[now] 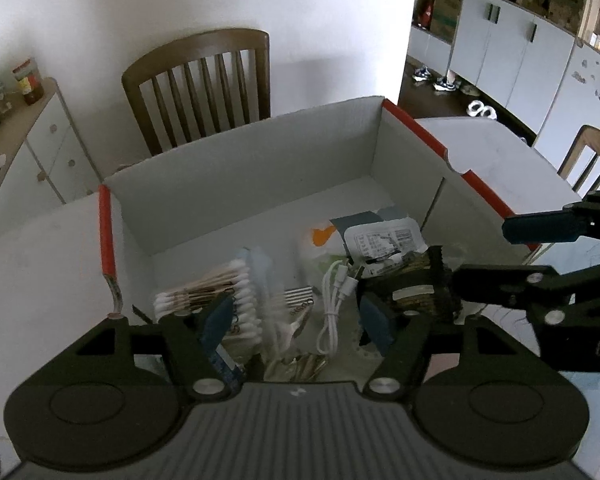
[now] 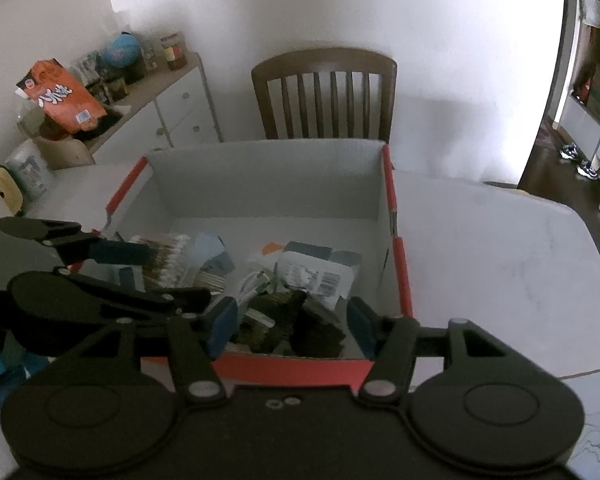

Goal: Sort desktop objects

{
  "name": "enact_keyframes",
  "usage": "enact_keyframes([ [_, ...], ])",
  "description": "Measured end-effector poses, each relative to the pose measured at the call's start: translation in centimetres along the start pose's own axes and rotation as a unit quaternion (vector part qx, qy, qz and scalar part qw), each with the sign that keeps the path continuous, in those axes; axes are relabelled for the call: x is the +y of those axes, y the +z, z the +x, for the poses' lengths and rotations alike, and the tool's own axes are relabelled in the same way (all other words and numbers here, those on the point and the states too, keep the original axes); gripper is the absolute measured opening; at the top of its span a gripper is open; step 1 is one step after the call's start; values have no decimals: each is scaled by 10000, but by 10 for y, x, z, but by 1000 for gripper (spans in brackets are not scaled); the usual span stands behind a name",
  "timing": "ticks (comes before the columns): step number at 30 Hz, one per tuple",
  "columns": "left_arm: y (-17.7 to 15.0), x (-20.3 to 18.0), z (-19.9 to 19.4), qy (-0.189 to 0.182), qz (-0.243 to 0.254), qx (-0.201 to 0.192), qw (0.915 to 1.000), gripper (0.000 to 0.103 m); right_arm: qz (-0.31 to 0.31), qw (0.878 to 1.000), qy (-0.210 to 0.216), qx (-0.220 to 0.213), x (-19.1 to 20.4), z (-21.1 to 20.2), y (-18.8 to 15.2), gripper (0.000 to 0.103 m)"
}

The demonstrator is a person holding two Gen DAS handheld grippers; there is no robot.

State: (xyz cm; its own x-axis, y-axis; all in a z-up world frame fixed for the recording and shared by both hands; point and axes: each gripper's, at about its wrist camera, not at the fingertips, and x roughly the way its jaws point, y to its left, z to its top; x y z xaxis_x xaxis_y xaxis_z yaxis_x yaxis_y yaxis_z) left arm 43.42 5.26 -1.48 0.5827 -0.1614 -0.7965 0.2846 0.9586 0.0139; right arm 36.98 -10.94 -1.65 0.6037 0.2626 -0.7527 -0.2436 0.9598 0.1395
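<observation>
Gaping: two claws [image 1: 296, 320] [image 2: 292, 326], one box [image 2: 396, 248]

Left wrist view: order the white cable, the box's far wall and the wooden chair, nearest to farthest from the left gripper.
From the left gripper:
1. White cable, between the fingers, in the box.
2. Far wall, at the box's back.
3. Wooden chair, behind the box, against the room wall.

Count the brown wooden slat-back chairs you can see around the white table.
2. One brown wooden slat-back chair stands behind the cardboard box against the wall; another at the white table's right. Others may be hidden.
</observation>
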Motion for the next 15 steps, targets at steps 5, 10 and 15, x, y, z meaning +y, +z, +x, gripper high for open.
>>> enact_keyframes([
  [5,-2,1,-12,71,-64,-100,9999,84,-12,9999,74,-134,1,-12,1,64],
  [10,-5,5,-23,154,-172,-204,9995,89,6,9997,131,-229,-1,-23,-2,66],
  [15,-9,7,-38,191,-297,-320,9989,101,-48,9991,177,-379,0,-37,-8,70],
])
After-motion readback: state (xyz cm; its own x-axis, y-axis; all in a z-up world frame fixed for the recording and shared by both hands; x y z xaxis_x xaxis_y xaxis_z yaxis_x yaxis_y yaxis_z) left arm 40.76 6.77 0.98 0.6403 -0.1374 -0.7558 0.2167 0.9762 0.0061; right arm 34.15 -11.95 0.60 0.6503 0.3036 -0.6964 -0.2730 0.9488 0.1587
